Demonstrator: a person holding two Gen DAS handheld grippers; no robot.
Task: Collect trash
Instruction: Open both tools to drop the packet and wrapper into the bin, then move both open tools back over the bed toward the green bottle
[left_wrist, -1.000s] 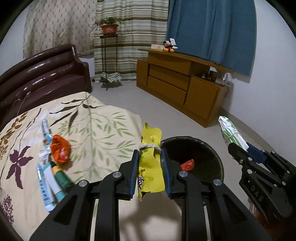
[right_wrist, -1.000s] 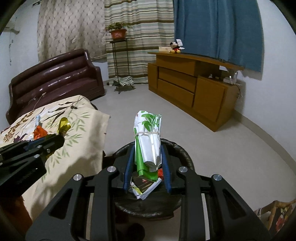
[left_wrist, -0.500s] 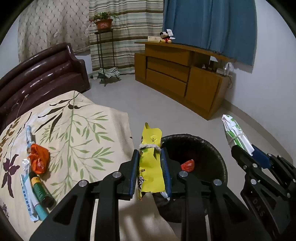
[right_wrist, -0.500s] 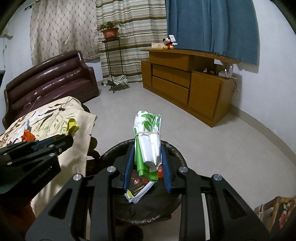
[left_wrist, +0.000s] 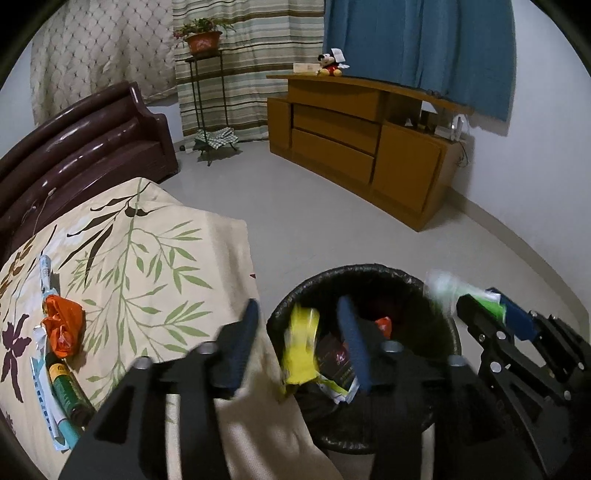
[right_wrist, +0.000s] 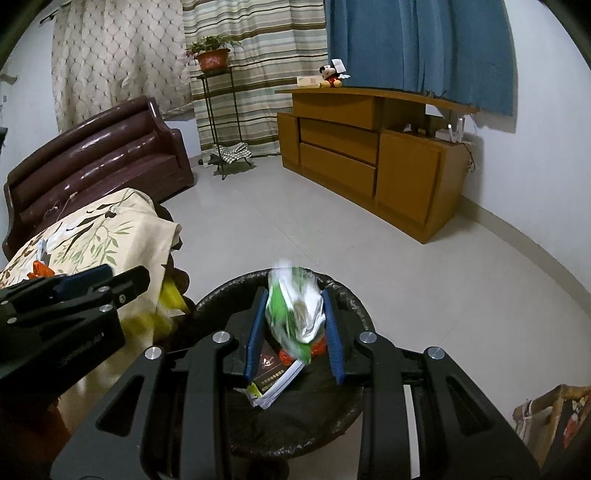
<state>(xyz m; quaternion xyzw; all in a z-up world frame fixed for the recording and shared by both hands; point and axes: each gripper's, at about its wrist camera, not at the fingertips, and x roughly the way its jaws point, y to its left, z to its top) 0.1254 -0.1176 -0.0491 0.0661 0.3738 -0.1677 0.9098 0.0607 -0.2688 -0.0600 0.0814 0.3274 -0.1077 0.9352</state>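
the left gripper (left_wrist: 295, 332) is opening over the black trash bin (left_wrist: 439, 295) – the blurred yellow wrapper (left_wrist: 301, 345) sits loose between its parted pads, clear of both. the right gripper (right_wrist: 293, 325), narrow, pinches a green-and-white packet (right_wrist: 295, 314) above the bin. to the left, an orange wrapper (left_wrist: 62, 326) and tubes (left_wrist: 66, 393) lie on the leaf-print cloth (left_wrist: 155, 258).

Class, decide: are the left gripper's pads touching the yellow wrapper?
Apart. In the left wrist view the left gripper is opening, and the yellow wrapper drops between its spread pads.
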